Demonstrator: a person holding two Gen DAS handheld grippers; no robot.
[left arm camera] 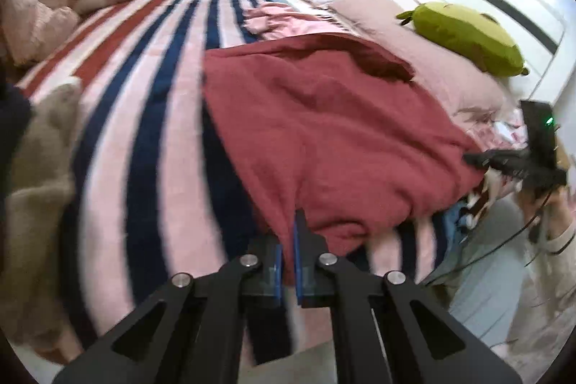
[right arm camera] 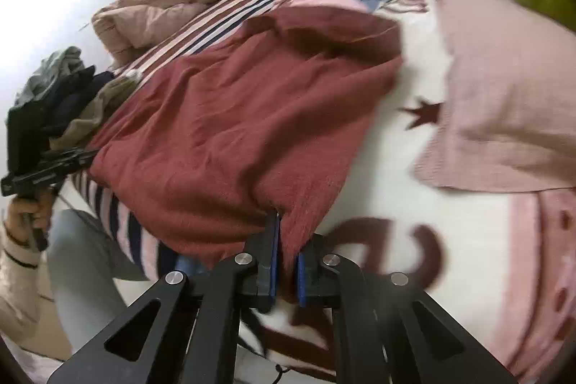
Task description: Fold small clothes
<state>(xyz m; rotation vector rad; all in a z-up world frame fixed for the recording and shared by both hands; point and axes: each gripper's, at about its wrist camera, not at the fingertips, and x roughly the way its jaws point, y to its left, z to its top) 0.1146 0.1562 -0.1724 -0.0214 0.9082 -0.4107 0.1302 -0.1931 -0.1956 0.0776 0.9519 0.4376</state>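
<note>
- Two grippers each grip the near hem of one dark red garment (left arm camera: 324, 132), which lies spread across a bed.
- Left gripper (left arm camera: 287, 261): its blue-lined fingers (left arm camera: 277, 272) stand nearly closed, with only a narrow gap between them; a fold of the red cloth's lower edge runs down into that gap and is pinched there.
- Right gripper (right arm camera: 287, 261): its blue pads (right arm camera: 275, 261) are likewise drawn close together, and a corner of the same red garment (right arm camera: 234, 117) hangs between them, clamped at the hem.
- In the left wrist view the right gripper (left arm camera: 518, 164) shows at the garment's far right edge; in the right wrist view the left gripper (right arm camera: 46, 164) shows at the garment's left edge, with a hand (right arm camera: 30, 207) around its handle.
- Garment position: it rests partly on a striped blanket (left arm camera: 144, 96) of pink, navy and red, and partly on a white cover (right arm camera: 396, 189) with dark red motifs. Its far end is bunched and folded over on itself.
- Pink pillow (right arm camera: 504, 103) lies just beside the garment on the right; a green plush toy (left arm camera: 468, 38) sits on the pillows farther back.
- Pile of dark and beige clothes (right arm camera: 72, 96) lies at the bed's left edge, near the left gripper.
- Crumpled pink duvet (left arm camera: 39, 13) lies at the far left of the bed.
- Both views show motion blur near the fingers.
</note>
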